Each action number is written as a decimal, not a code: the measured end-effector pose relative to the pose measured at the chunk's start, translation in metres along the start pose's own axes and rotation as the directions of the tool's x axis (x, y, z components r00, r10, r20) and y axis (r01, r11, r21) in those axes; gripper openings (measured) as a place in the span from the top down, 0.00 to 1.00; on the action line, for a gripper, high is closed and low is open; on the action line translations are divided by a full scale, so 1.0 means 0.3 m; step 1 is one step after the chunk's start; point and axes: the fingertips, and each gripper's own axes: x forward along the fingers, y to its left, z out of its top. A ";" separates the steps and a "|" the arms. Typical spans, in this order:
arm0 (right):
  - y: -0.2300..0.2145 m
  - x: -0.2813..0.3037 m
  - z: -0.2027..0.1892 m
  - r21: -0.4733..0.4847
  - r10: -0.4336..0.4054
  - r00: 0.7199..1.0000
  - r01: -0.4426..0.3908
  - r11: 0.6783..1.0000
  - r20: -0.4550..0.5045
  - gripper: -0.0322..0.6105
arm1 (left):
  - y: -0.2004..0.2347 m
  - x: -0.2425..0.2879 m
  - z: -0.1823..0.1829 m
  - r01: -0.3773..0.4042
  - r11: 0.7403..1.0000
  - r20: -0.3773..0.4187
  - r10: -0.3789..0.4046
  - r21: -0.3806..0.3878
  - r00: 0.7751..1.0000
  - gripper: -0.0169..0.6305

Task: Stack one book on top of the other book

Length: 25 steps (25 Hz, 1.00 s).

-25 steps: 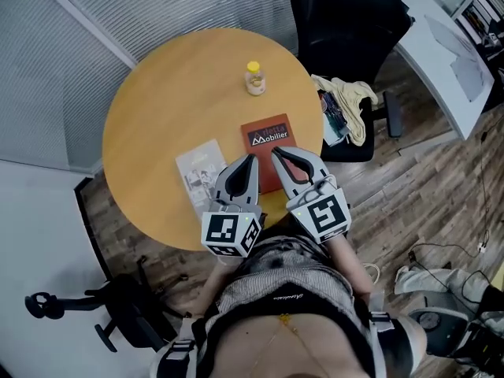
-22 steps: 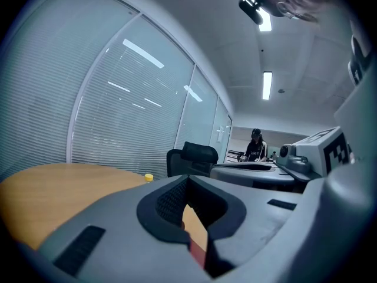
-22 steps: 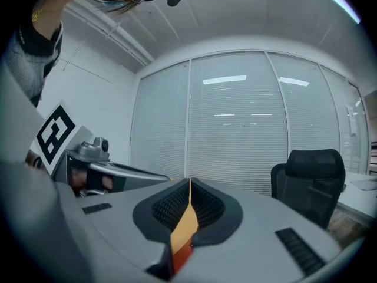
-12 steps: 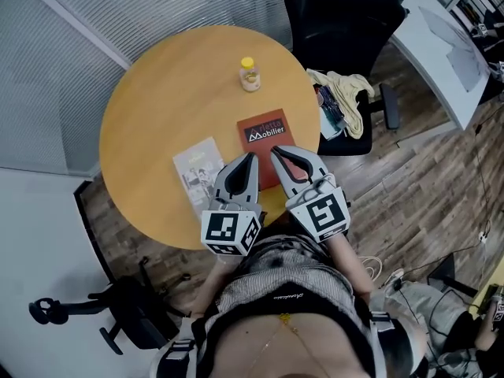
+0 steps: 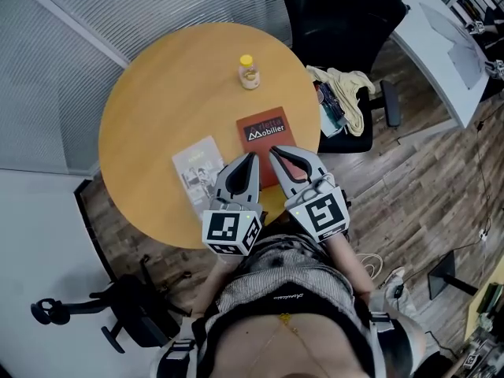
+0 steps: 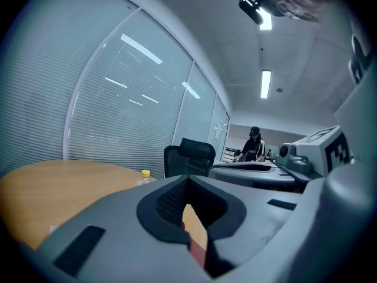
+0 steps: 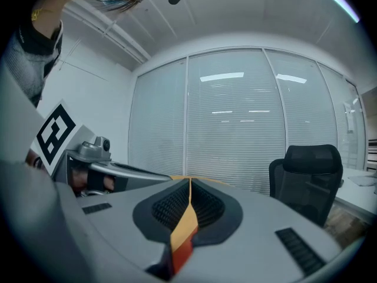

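A red-brown book [image 5: 266, 135] lies flat on the round wooden table [image 5: 173, 93], near its right front. A pale grey book [image 5: 198, 172] lies flat to its left, apart from it. My left gripper [image 5: 251, 157] hovers over the gap between the two books, jaws shut and empty. My right gripper [image 5: 274, 152] sits beside it over the near end of the red-brown book, also shut with nothing held. In the left gripper view the jaws [image 6: 187, 180] meet at the tips; the right gripper view shows its jaws [image 7: 189, 181] closed too.
A small yellow-capped bottle [image 5: 249, 72] stands on the table beyond the books. A black office chair [image 5: 346, 30] with cloth and bags on it stands right of the table. Another chair [image 5: 118, 313] is at the lower left. A white desk [image 5: 445, 46] is at the far right.
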 end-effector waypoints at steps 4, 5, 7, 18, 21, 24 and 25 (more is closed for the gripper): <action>-0.007 0.014 0.000 0.019 0.002 1.000 -0.002 1.000 -0.005 0.91 | 0.010 0.008 -0.001 -0.009 1.000 -0.002 0.009 -0.006 1.000 0.94; -0.011 0.018 -0.002 0.016 0.005 1.000 -0.005 1.000 -0.007 0.91 | 0.014 0.011 -0.003 -0.012 1.000 -0.003 0.012 -0.009 1.000 0.94; -0.020 0.024 -0.008 0.033 0.005 1.000 -0.004 0.999 -0.016 0.91 | 0.021 0.018 -0.006 -0.020 1.000 -0.005 0.020 -0.012 1.000 0.94; -0.094 0.081 -0.134 0.059 0.015 0.993 -0.008 0.998 -0.116 0.91 | 0.090 0.093 -0.116 -0.054 0.996 -0.092 0.047 -0.066 0.995 0.94; -0.119 0.099 -0.190 0.065 0.015 0.988 -0.006 0.998 -0.153 0.91 | 0.112 0.118 -0.172 -0.056 0.995 -0.141 0.045 -0.079 0.989 0.94; -0.147 0.117 -0.257 0.067 0.015 0.980 -0.002 0.998 -0.197 0.91 | 0.142 0.139 -0.234 -0.069 0.990 -0.185 0.046 -0.123 0.982 0.94; -0.158 0.120 -0.280 0.068 0.012 0.977 0.002 0.998 -0.212 0.91 | 0.149 0.144 -0.254 -0.074 0.988 -0.198 0.046 -0.136 0.979 0.94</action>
